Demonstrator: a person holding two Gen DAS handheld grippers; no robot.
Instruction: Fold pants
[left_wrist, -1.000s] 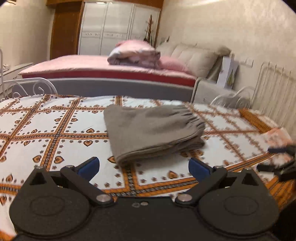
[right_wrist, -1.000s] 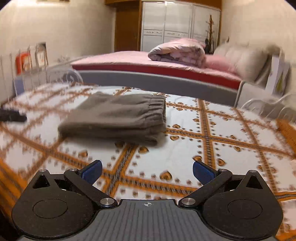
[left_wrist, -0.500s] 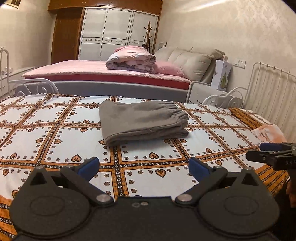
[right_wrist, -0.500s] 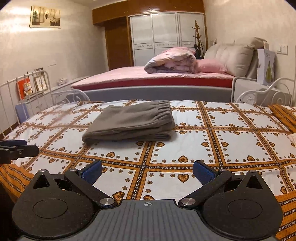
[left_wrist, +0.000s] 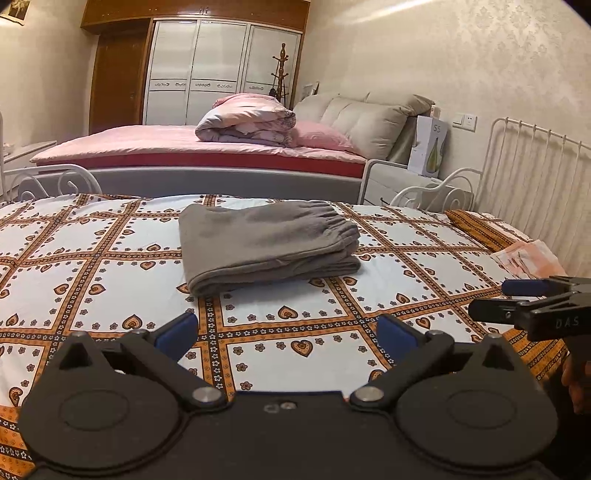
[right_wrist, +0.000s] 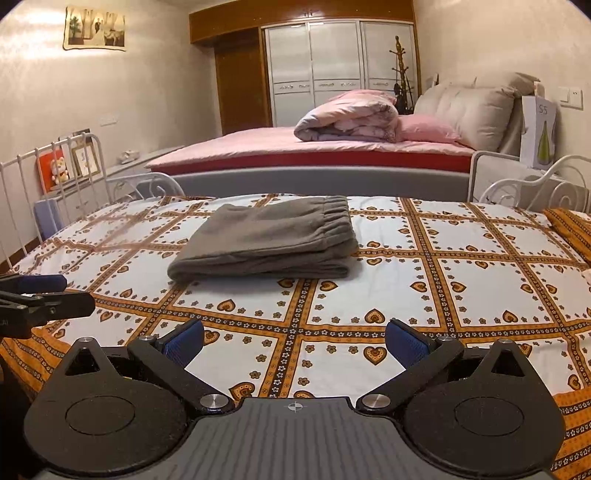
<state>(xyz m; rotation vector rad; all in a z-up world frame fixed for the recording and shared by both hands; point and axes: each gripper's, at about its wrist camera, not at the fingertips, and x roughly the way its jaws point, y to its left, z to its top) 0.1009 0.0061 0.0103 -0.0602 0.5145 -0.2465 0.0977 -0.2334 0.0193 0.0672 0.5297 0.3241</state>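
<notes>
**A:** What sits at the left of the left wrist view?

**B:** A bedspread (left_wrist: 92, 280) patterned with orange grids and hearts. Along the bottom, the left gripper (left_wrist: 288, 330) shows its blue pads spread wide with nothing between them.

**A:** And the pants?

**B:** The pants (left_wrist: 266, 243) lie in the centre of the frame, a grey folded stack flat on the bedspread, straight ahead of the gripper and well apart from it. The long axis runs left to right across the frame; the elastic waistband is at the right end, the smooth fold at the left.

**A:** Further right?

**B:** The right gripper (left_wrist: 517, 295) pokes in at the right edge, low over the bedspread, side-on. Its own view shows its jaws wide apart and holding nothing.

**A:** Which hand is nearer?

**B:** Neither, as far as I can judge; both hang back at the near edge of the bed, level and aimed forward. The fold looks finished.

**A:** Anything behind?

**B:** A pink bed (left_wrist: 184, 147) in the upper middle, with a white wardrobe (left_wrist: 221, 74) beyond it.
</notes>
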